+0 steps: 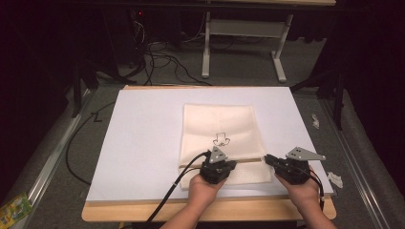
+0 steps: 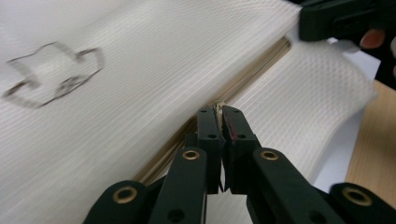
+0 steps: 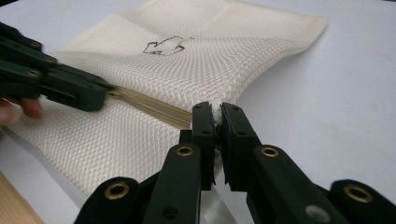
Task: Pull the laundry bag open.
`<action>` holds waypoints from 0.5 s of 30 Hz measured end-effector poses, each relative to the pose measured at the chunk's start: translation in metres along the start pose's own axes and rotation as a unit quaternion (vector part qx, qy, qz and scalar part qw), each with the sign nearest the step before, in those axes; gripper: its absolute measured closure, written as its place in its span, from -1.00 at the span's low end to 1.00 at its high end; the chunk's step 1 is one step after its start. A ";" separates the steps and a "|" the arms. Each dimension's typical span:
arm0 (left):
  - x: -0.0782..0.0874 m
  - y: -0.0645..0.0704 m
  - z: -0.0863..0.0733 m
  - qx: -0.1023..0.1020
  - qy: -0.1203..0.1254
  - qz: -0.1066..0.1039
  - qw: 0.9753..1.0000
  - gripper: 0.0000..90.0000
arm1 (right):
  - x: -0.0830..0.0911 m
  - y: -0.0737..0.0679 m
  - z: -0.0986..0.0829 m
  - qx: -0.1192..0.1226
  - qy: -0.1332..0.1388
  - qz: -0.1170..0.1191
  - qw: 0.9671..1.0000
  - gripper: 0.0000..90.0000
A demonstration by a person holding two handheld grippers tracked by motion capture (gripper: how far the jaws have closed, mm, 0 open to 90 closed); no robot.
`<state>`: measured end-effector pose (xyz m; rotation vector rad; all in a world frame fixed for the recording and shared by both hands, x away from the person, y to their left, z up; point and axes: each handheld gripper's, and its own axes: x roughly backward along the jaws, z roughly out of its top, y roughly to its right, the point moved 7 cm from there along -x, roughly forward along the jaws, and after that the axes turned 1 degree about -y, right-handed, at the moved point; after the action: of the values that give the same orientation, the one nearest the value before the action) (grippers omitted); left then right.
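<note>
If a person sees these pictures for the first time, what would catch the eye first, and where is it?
The eye goes first to the cream mesh bag lying in the middle of the white board, with a small dark outline drawing on it. At the bag's near part, both grippers are closed on it along its zipper: the left gripper mid-way, the right gripper at the bag's right edge.

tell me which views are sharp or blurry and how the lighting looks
High view: bright white sheet, dark surroundings. Left gripper view: mesh bag smeared, its drawn outline blurred, left gripper sharp. Right gripper view: weave crisp near the right gripper.
</note>
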<state>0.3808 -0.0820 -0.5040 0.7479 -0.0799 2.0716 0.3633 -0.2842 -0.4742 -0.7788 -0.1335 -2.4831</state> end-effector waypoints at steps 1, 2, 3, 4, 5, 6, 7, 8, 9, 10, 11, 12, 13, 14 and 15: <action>0.011 -0.011 -0.006 0.008 -0.004 0.011 1.000 0.94 | 0.001 0.004 0.000 -0.006 0.001 -0.007 1.000 0.91; 0.020 -0.018 -0.010 0.009 -0.008 0.019 1.000 0.94 | 0.002 0.006 0.000 -0.007 0.001 -0.010 1.000 0.91; 0.030 -0.025 -0.014 0.014 -0.009 0.025 1.000 0.94 | 0.003 0.008 -0.001 -0.008 0.003 -0.014 1.000 0.91; 0.040 -0.030 -0.018 0.018 -0.008 0.021 1.000 0.94 | 0.005 0.011 -0.002 -0.013 0.002 -0.018 1.000 0.91; 0.050 -0.034 -0.022 0.012 -0.015 0.025 1.000 0.94 | 0.006 0.012 -0.003 -0.021 0.003 -0.008 1.000 0.91; 0.060 -0.040 -0.025 0.002 -0.023 0.045 0.999 0.94 | 0.006 0.011 -0.004 -0.018 0.002 -0.004 1.000 0.91; 0.069 -0.048 -0.029 0.003 -0.026 0.051 0.998 0.94 | 0.005 0.010 -0.004 -0.010 -0.002 -0.019 1.000 0.91; 0.078 -0.057 -0.034 0.014 -0.027 0.059 0.998 0.94 | 0.006 0.010 -0.004 -0.004 -0.002 -0.021 1.000 0.91; 0.086 -0.068 -0.040 0.024 -0.027 0.071 0.997 0.94 | 0.006 0.012 -0.003 -0.010 0.001 -0.022 1.000 0.91; 0.094 -0.079 -0.047 0.038 -0.028 0.077 0.996 0.94 | 0.007 0.016 -0.004 -0.016 0.001 -0.030 0.999 0.91; 0.100 -0.089 -0.053 0.060 -0.024 0.076 0.995 0.94 | 0.009 0.020 -0.004 -0.020 0.002 -0.035 0.999 0.91; 0.105 -0.095 -0.057 0.076 -0.022 0.054 0.995 0.94 | 0.010 0.024 -0.005 -0.027 0.002 -0.036 0.999 0.91; 0.107 -0.096 -0.059 0.083 -0.026 0.044 0.995 0.94 | 0.010 0.025 -0.007 -0.037 0.002 -0.017 0.999 0.91; 0.107 -0.096 -0.059 0.066 -0.030 0.057 0.996 0.94 | 0.008 0.023 -0.009 -0.036 -0.004 -0.013 0.999 0.91; 0.106 -0.095 -0.059 0.050 -0.035 0.070 0.996 0.94 | 0.007 0.020 -0.010 -0.024 -0.011 -0.021 0.999 0.91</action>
<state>0.3832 0.0715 -0.5155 0.9000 -0.0698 2.1950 0.3635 -0.3071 -0.4801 -0.8326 -0.1009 -2.5266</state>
